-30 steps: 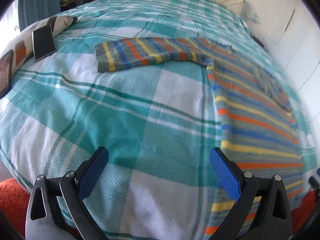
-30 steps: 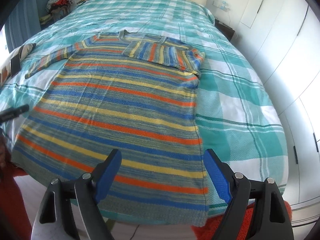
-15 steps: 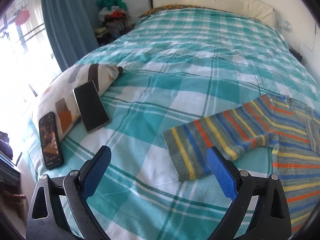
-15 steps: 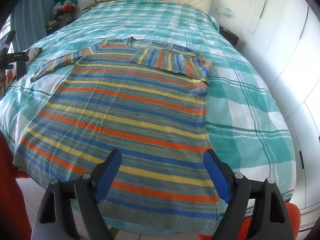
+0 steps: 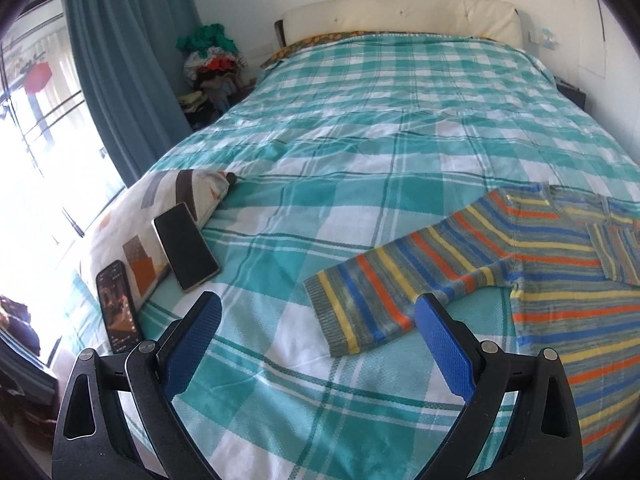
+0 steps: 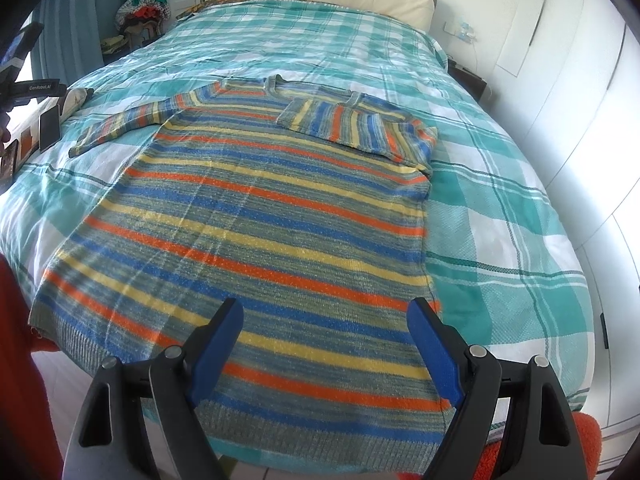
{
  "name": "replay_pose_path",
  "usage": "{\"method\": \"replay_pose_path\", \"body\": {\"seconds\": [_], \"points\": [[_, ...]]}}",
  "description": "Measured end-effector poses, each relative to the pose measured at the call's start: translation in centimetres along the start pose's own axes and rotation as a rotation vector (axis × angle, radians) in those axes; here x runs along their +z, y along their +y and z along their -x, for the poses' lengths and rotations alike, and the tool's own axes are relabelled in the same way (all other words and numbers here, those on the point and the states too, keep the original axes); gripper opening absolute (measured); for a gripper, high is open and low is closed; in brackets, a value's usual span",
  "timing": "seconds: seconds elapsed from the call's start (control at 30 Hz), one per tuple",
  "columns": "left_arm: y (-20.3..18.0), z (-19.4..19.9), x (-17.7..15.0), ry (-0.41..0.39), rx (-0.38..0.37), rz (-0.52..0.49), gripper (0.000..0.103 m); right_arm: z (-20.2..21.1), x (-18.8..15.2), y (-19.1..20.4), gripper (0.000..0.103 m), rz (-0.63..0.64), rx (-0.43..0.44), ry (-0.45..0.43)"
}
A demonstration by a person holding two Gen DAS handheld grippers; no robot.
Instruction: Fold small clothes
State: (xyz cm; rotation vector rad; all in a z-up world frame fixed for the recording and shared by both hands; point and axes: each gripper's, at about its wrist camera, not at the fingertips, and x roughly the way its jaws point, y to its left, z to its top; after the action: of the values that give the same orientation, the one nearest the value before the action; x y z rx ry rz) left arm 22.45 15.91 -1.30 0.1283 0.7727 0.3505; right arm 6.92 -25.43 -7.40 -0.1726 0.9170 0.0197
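A striped sweater [image 6: 256,216] lies flat, front up, on the bed [image 6: 500,216] with its teal-and-white checked cover. Its right sleeve is folded across the chest; its left sleeve [image 5: 400,292] stretches out straight to the side.

In the left wrist view, the left gripper [image 5: 318,312] hovers above the cover, jaws wide apart and holding nothing; the sleeve's cuff lies at about 1 o'clock from it, just beside the right-hand blue pad (touching or not, I cannot tell). The gripper tilts down toward the bed.

In the right wrist view, the right gripper [image 6: 324,320] hangs over the sweater's hem, jaws spread wide and empty, the sweater body running off toward 12 o'clock. It points steeply downward.

Two phones [image 5: 186,246] rest on a patterned pillow [image 5: 132,216] at 10 o'clock from the left gripper.
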Motion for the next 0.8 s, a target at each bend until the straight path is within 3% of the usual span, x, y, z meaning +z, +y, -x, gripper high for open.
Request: {"method": "replay_pose_path", "body": {"seconds": [0.37,0.43,0.53,0.63,0.8], "points": [[-0.3,0.5,0.2,-0.002,-0.024,-0.008,0.100,0.4,-0.4,-0.4,0.083,-0.009,0.002,-0.006],[1.2,-1.2,0.3,0.044,-0.100,0.057,0.100,0.5,-0.5,-0.5,0.083,-0.013,0.001,-0.007],[5.7,-6.0,0.3,0.148,-0.248,0.277,0.099,0.4,-0.6,-0.8,0.083,-0.017,-0.002,-0.004],[8.9,-11.0,0.0,0.258,-0.343,0.440,0.098,-0.1,-0.8,-0.9,0.083,-0.018,-0.003,0.009],[7.7,-16.8,-0.6,0.381,-0.421,0.478,0.087,-1.1,-0.8,-0.7,0.083,-0.014,-0.004,0.036]]}}
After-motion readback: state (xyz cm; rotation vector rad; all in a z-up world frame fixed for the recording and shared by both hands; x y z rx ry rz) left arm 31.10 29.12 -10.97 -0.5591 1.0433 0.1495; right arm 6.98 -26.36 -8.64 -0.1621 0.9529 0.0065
